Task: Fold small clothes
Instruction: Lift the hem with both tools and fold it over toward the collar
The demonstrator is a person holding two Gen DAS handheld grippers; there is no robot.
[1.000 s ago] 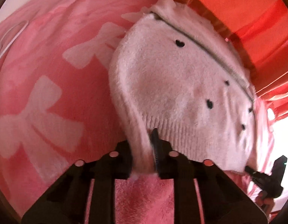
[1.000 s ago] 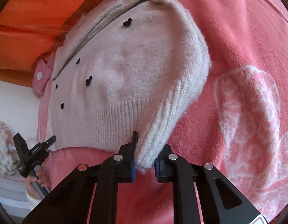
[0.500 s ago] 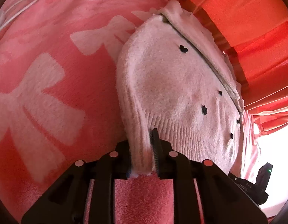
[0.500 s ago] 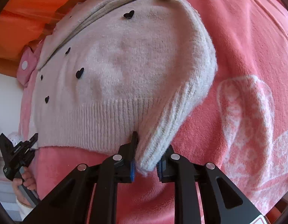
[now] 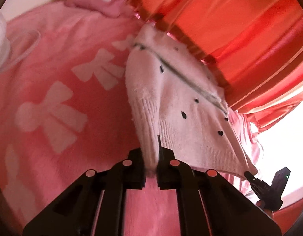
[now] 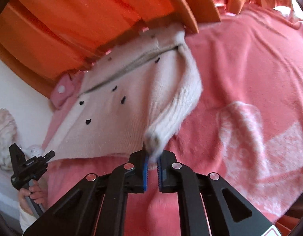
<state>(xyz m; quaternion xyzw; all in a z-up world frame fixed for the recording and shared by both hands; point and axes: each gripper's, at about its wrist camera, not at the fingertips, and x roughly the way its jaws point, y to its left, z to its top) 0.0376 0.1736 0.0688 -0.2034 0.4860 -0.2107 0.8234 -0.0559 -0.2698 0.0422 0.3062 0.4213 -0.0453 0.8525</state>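
While the pink knit sweater (image 5: 182,102) is lifted by its ribbed hem above the pink bow-print blanket (image 5: 53,102) on the bed, each tool holds one corner. The left tool (image 5: 151,169) is closed narrow on the folded cuff and hem at the sweater's left corner. The right tool (image 6: 152,163) is closed on the opposite corner, but only the tip of the rolled cuff sits between its blue pads (image 6: 145,163).

Risks from this position:
- Slip at the right tool. The bite is shallow; further tension across the hem is likely to pull the cuff free and drop that side.
- Uneven fold. The collar end lies at the far edge of the blanket, against the orange curtain (image 6: 72,29). If the hem is carried over at unequal heights, the fold line will probably run skewed.
- Snagging. The collar could catch on the curtain hem or on the small pink pillow (image 6: 62,90) just beside it.

Changes against the earlier frames:
- The sweater hung as a rounded, slack dome; it is now drawn flatter and taut between the corners.
- The hem is raised further from the blanket.
- More of the right cuff was clamped earlier.
- Both views show motion blur.
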